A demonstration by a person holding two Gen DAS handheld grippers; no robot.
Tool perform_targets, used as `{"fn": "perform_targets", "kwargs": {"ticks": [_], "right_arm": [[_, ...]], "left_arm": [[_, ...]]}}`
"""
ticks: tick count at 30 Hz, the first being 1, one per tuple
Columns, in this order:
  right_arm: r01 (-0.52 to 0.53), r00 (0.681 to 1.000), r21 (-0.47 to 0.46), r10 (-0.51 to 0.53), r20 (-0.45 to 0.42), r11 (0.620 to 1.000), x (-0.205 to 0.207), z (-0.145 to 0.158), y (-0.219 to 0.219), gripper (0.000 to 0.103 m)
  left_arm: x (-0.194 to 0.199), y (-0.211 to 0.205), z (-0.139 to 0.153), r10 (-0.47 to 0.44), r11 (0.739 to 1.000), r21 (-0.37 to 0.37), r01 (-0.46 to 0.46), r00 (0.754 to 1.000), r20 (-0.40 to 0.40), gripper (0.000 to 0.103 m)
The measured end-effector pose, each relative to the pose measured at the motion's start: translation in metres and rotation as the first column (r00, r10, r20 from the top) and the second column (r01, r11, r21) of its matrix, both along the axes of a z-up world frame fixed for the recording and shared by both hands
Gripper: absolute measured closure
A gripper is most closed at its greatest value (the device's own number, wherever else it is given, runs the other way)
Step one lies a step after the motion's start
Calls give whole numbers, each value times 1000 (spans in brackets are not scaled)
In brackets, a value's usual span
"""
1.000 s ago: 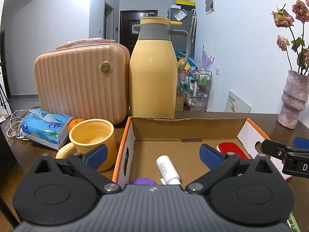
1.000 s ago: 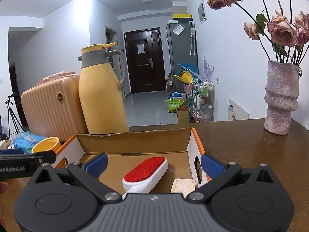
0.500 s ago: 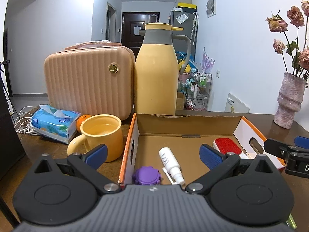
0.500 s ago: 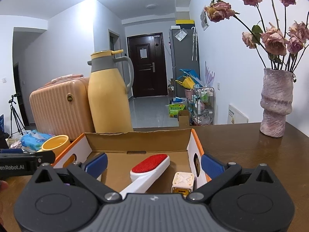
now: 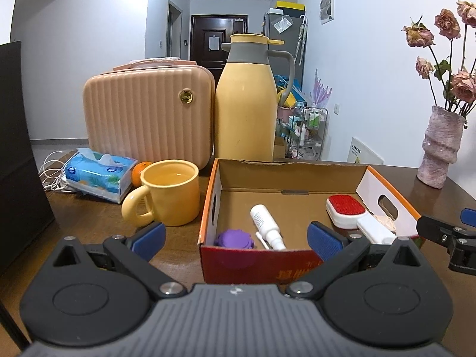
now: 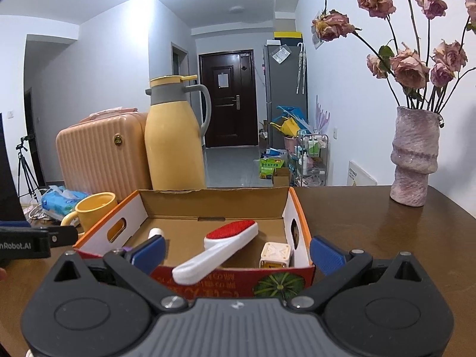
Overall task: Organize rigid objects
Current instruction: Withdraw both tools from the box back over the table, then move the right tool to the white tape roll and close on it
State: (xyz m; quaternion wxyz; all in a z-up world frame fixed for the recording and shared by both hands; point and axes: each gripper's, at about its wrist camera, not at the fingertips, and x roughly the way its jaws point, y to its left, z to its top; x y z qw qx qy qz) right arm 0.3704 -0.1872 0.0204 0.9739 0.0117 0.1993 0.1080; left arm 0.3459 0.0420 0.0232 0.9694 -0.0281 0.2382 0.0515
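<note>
An open cardboard box (image 5: 258, 260) (image 6: 297, 214) stands on the brown table. Inside lie a white bottle (image 5: 264, 221), a purple round piece (image 5: 235, 239), a red-and-white lint brush (image 5: 352, 212) (image 6: 229, 242) and a small cream cube (image 6: 275, 254). My left gripper (image 5: 236, 238) is open and empty, just in front of the box's near wall. My right gripper (image 6: 236, 251) is open and empty, before the box's near right part; its tip shows in the left wrist view (image 5: 446, 235).
A yellow mug (image 5: 169, 196), a tissue pack (image 5: 99, 175) and an orange (image 5: 139, 172) lie left of the box. A peach case (image 5: 148, 119) and yellow jug (image 5: 245, 101) stand behind. A pink vase (image 6: 415, 154) of roses stands at the right.
Both grippers have drawn back from over the box, so its near wall now shows. Both stayed open and empty.
</note>
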Motion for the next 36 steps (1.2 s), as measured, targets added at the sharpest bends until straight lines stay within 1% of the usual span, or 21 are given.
{"fn": "perform_targets", "kwargs": {"ticks": [9, 20, 30, 36], "right_arm": [[-15, 1000, -22, 15, -8, 1000, -31, -5, -2, 0], [-40, 998, -48, 38, -42, 998, -62, -18, 0, 0], [-49, 997, -62, 45, -70, 997, -80, -29, -1, 0], [-56, 995, -71, 50, -88, 996, -81, -35, 3, 0]], "left_arm": [[-30, 3, -1, -6, 1000, -2, 6, 1000, -15, 0], [-55, 6, -14, -12, 1000, -2, 12, 999, -53, 0], [-74, 8, -27, -22, 1000, -5, 22, 996, -91, 0], [-79, 10, -33, -22, 1000, -12, 21, 994, -107, 0]]}}
